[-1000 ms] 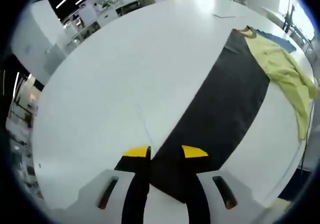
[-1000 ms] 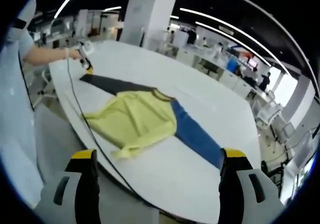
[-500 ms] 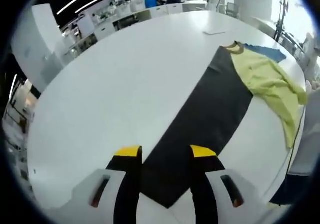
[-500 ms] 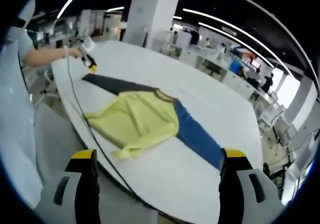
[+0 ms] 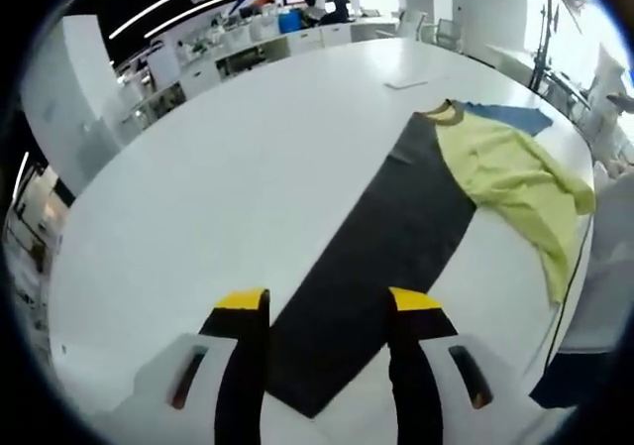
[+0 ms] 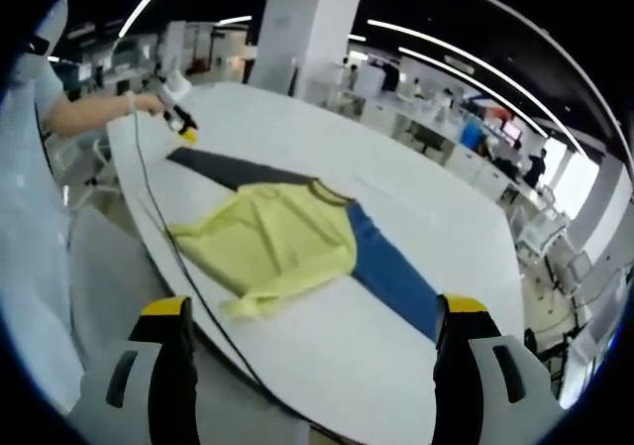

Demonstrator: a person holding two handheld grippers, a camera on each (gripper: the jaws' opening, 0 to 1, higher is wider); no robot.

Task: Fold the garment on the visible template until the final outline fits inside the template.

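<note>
Loosely crumpled, the yellow garment (image 6: 272,247) lies across the dark-and-blue template (image 6: 391,272) mid-desk (image 6: 327,346), unfolded, so next both open-jawed tools, left gripper (image 5: 327,304) and right gripper (image 6: 312,311), must approach and pinch its edges.

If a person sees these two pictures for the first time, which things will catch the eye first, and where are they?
The eye goes first to the yellow garment, which lies crumpled on a long dark strip across the big white table. One end of the strip is black, the other blue. At the black end the left hand-held gripper hangs just above the table, jaws open, and the right hand-held gripper is open at the near edge.
</note>
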